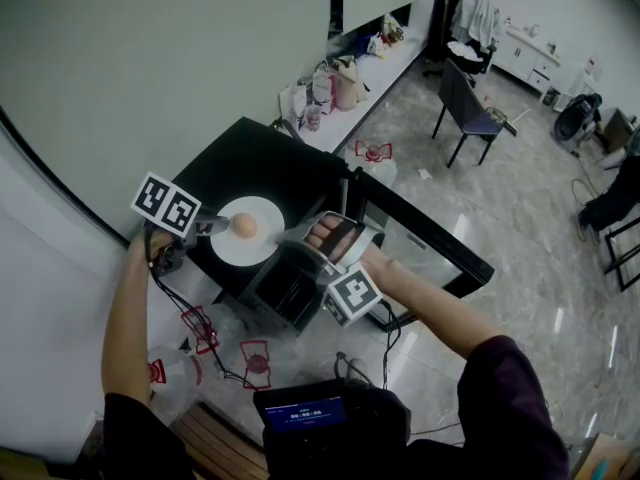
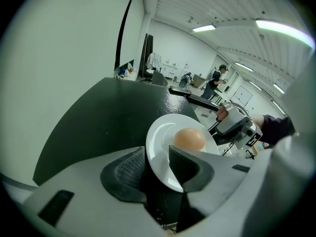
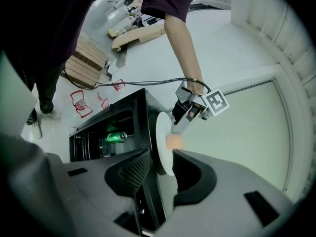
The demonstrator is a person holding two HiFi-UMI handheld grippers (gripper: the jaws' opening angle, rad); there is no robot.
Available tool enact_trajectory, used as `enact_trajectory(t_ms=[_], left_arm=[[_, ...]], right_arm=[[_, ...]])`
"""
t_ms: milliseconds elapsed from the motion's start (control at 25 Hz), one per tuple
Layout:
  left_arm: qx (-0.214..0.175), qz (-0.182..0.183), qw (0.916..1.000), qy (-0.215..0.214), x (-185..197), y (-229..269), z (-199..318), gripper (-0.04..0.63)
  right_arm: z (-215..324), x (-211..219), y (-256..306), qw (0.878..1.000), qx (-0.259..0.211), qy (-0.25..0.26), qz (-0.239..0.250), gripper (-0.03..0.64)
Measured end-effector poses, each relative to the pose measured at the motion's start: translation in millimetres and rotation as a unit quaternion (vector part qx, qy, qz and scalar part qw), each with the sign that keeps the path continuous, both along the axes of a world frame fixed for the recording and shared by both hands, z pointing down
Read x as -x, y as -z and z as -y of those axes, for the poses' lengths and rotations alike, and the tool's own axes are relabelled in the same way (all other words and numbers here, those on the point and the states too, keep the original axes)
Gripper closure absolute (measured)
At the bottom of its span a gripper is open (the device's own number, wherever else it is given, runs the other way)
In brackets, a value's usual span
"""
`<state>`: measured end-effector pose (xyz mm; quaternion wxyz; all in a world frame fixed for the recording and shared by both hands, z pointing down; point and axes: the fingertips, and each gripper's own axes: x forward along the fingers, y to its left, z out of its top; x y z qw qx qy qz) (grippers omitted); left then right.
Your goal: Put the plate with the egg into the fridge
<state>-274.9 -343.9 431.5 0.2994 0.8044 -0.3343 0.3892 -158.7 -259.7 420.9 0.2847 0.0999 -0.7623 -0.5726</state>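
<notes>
Plate (image 1: 262,243) looks stiff and slick; its egg (image 1: 243,226) could roll, so grip the rim level. Left gripper (image 2: 154,154) and right gripper (image 3: 160,157) jaws stand apart astride it.

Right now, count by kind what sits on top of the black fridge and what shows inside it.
White plate, on top: 1
Egg, on the plate: 1
Green can, inside: 1
Total: 3
</notes>
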Motion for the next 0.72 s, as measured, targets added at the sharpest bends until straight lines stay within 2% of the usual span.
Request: enact_trajectory(t_ms=[160,400,520,560,600,680,720], left_arm=[[-0.001,0.008,1.0,-0.005,-5,-3,-3,0.465],[-0.002,-0.001,0.9998,-0.021,-24,-1,-11,0.465],[0.0,-0.013,0.9995,-0.028,-34,-1,-16,0.465],[-0.001,-0.015,0.9995,-0.028,-35,-2,-16,0.465],[-0.002,-0.015,0.9996,-0.026,-35,-3,-15,0.465],[-0.003,-0.019,0.9996,-0.022,-35,-4,-15,0.465],[-0.003,-0.022,0.9995,-0.021,-36,-4,-15,0.465]], right_arm=[[2,1,0,1.0,-0.012,-0.001,-0.002,0.494],[3,1,5,0.999,-0.049,0.002,0.01,0.494],[-3,-1,-12,1.0,-0.024,0.001,-0.018,0.495],[-4,-1,-15,0.999,-0.028,0.002,-0.024,0.495],[-4,-1,-17,0.999,-0.038,0.004,-0.026,0.509],[-5,-2,-21,0.998,-0.061,0.009,-0.028,0.581],[-5,-3,-24,0.997,-0.069,0.01,-0.031,0.587]])
